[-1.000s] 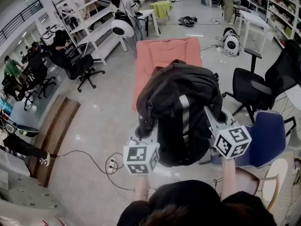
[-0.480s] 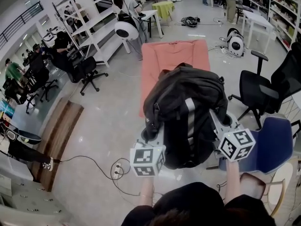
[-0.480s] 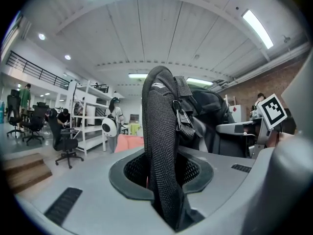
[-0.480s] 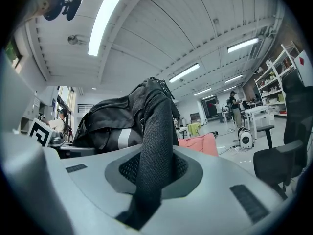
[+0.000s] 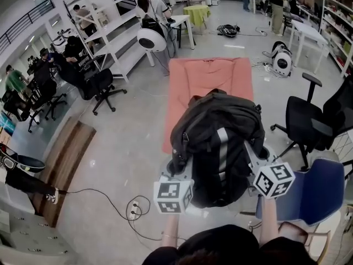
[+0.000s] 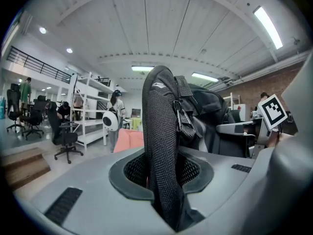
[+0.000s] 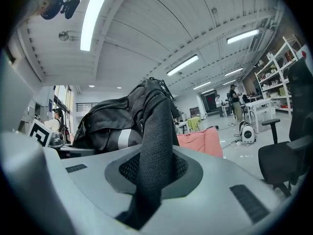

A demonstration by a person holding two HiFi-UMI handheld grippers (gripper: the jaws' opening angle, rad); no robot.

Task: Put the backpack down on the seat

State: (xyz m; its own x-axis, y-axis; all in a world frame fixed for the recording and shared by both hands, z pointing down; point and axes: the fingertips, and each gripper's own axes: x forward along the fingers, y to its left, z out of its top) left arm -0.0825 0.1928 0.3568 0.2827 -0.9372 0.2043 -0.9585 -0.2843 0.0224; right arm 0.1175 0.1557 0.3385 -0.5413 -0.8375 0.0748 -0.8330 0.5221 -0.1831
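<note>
A black backpack (image 5: 218, 142) with a grey reflective stripe hangs in the air in front of me, over the near end of a long seat with a salmon-pink cover (image 5: 207, 76). My left gripper (image 5: 179, 169) is shut on the backpack's left shoulder strap (image 6: 161, 146), which runs up between its jaws. My right gripper (image 5: 257, 160) is shut on the other mesh strap (image 7: 156, 146). The pink seat (image 6: 128, 140) shows low behind the strap in the left gripper view, and the same seat (image 7: 203, 142) appears to the right in the right gripper view.
A black office chair (image 5: 306, 123) and a blue chair (image 5: 317, 189) stand close on the right. A cable with a power strip (image 5: 135, 206) lies on the floor at the left, beside a wooden platform (image 5: 60, 164). White shelves (image 5: 105, 32) and people are farther back.
Both grippers keep the same hold on the straps. The head view has shifted, so the seat and backpack sit a little lower and further right, with more of the seat showing.
</note>
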